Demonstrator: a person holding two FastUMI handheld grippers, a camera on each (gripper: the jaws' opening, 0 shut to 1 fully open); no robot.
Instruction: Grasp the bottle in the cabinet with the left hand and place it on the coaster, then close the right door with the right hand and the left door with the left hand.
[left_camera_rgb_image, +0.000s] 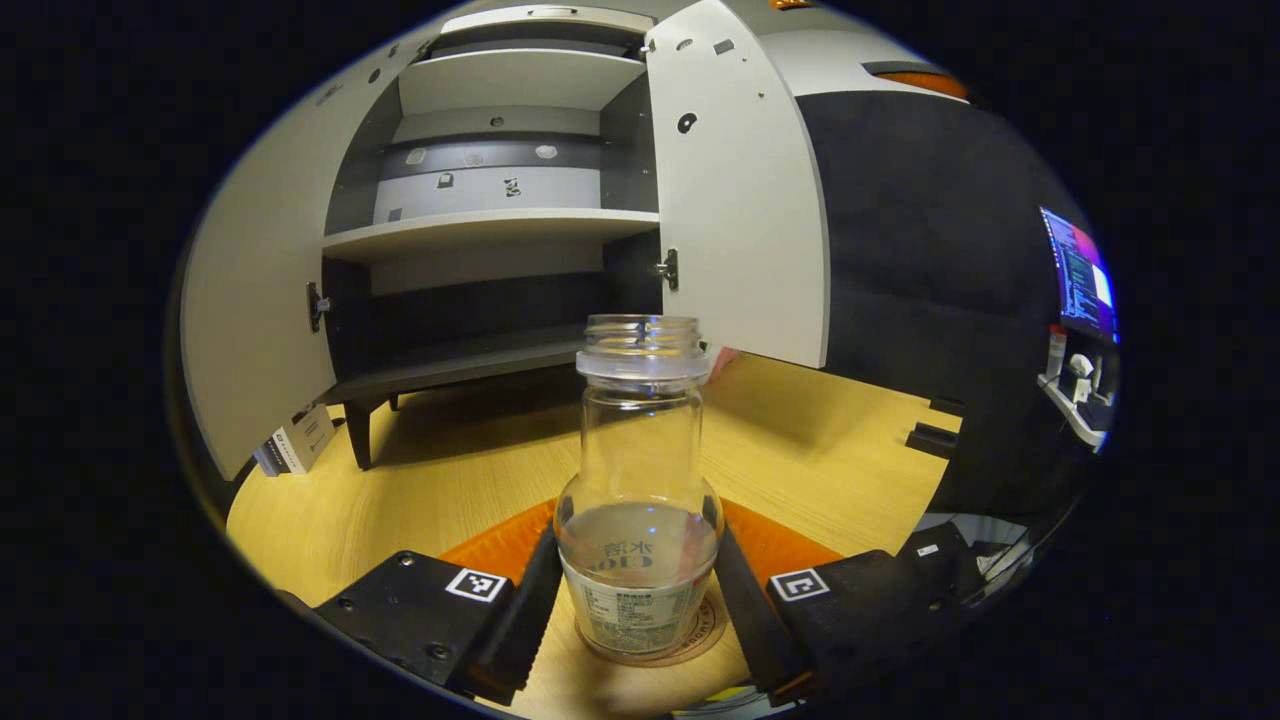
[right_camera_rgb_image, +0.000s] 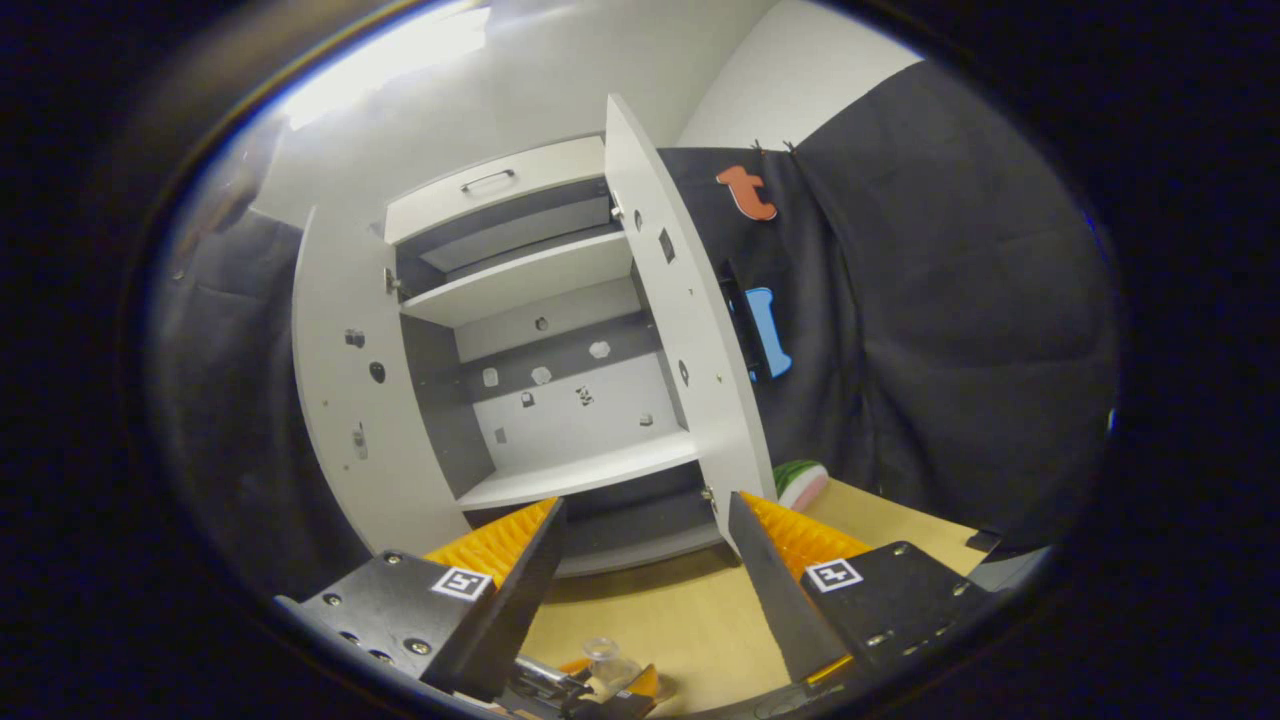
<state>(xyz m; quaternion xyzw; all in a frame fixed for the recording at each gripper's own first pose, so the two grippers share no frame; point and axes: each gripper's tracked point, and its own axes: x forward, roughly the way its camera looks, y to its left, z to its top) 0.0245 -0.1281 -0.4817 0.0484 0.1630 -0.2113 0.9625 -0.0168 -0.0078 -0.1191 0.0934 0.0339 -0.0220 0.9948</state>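
Observation:
A clear, capless bottle (left_camera_rgb_image: 640, 470) holding a little liquid stands upright on a round brown coaster (left_camera_rgb_image: 700, 640) on the wooden table. My left gripper (left_camera_rgb_image: 638, 532) reaches around the bottle's wide lower body, and both fingers press on its sides. The white cabinet (left_camera_rgb_image: 500, 225) stands behind with its left door (left_camera_rgb_image: 250, 330) and right door (left_camera_rgb_image: 740, 200) swung wide open. In the right gripper view, my right gripper (right_camera_rgb_image: 645, 505) hangs open in the air, facing the cabinet (right_camera_rgb_image: 560, 400) with nothing between its fingers. Low down there I see the bottle (right_camera_rgb_image: 603, 655) and the left gripper (right_camera_rgb_image: 600, 695).
A small box (left_camera_rgb_image: 295, 440) lies on the table under the left door. A watermelon-slice toy (right_camera_rgb_image: 800, 482) sits beside the right door (right_camera_rgb_image: 690, 350). A lit monitor (left_camera_rgb_image: 1080, 270) and a shelf stand far right. Black cloth walls enclose the booth.

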